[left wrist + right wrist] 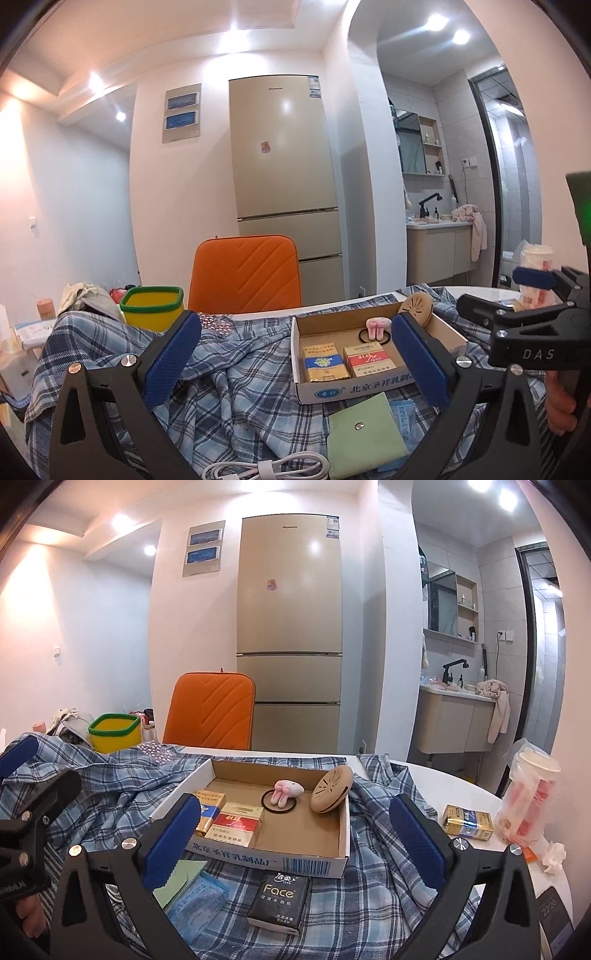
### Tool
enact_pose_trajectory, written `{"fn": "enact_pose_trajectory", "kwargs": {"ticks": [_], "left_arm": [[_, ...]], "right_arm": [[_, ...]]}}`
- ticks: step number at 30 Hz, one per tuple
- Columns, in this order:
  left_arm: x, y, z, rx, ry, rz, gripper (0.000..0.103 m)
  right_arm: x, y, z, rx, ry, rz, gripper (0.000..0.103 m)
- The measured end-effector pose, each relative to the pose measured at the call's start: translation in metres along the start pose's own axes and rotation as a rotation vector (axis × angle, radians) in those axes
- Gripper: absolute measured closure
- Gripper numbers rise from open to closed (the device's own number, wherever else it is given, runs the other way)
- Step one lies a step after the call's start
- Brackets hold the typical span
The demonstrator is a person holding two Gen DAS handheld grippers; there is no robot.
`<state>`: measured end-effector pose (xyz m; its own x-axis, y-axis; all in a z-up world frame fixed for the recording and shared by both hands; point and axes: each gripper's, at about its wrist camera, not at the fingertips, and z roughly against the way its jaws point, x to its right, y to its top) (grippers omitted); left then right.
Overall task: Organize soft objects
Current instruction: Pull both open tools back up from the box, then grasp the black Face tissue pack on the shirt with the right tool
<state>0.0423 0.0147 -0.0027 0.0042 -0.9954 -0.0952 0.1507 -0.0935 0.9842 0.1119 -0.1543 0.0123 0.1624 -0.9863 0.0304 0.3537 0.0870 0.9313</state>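
Approach step: left gripper (295,365) and right gripper (295,843) both gape empty above the plaid shirt (92,797); black tissue pack (280,901) just ahead of right likely needs pinching next.

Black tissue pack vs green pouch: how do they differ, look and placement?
The black tissue pack is a thick block printed "Face"; the green pouch is flat, plain, with a metal snap. The tissue pack lies in front of the cardboard box's barcode corner; the pouch lies further left, beside a white cable. The pouch partly overlaps a blue packet; the tissue pack overlaps nothing. Both lie on the plaid cloth, outside the box.
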Motion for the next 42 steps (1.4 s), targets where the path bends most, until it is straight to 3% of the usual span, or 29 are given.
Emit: {"fn": "enact_pose_trajectory", "kwargs": {"ticks": [18, 24, 29, 33, 40, 42], "left_arm": [[-0.004, 0.000, -0.007, -0.038, -0.004, 0.010, 0.000], [-0.005, -0.001, -0.012, -0.062, -0.001, 0.020, 0.000], [-0.004, -0.002, -0.017, -0.084, 0.002, 0.016, 0.000], [-0.006, -0.003, -0.022, -0.108, 0.013, 0.022, 0.000], [-0.008, -0.005, -0.026, -0.131, 0.011, 0.033, 0.000], [-0.007, -0.005, -0.026, -0.134, 0.006, 0.031, 0.000]], "right_arm": [[0.000, -0.002, -0.007, -0.038, 0.006, 0.004, 0.000], [0.006, -0.008, -0.030, -0.181, 0.022, -0.034, 0.000], [0.013, -0.020, -0.058, -0.363, -0.005, -0.083, 0.000], [0.013, -0.033, -0.075, -0.481, 0.020, -0.087, 0.012], [0.000, -0.047, -0.091, -0.591, 0.053, -0.029, 0.013], [-0.002, -0.052, -0.097, -0.629, 0.070, -0.023, 0.022]]}}
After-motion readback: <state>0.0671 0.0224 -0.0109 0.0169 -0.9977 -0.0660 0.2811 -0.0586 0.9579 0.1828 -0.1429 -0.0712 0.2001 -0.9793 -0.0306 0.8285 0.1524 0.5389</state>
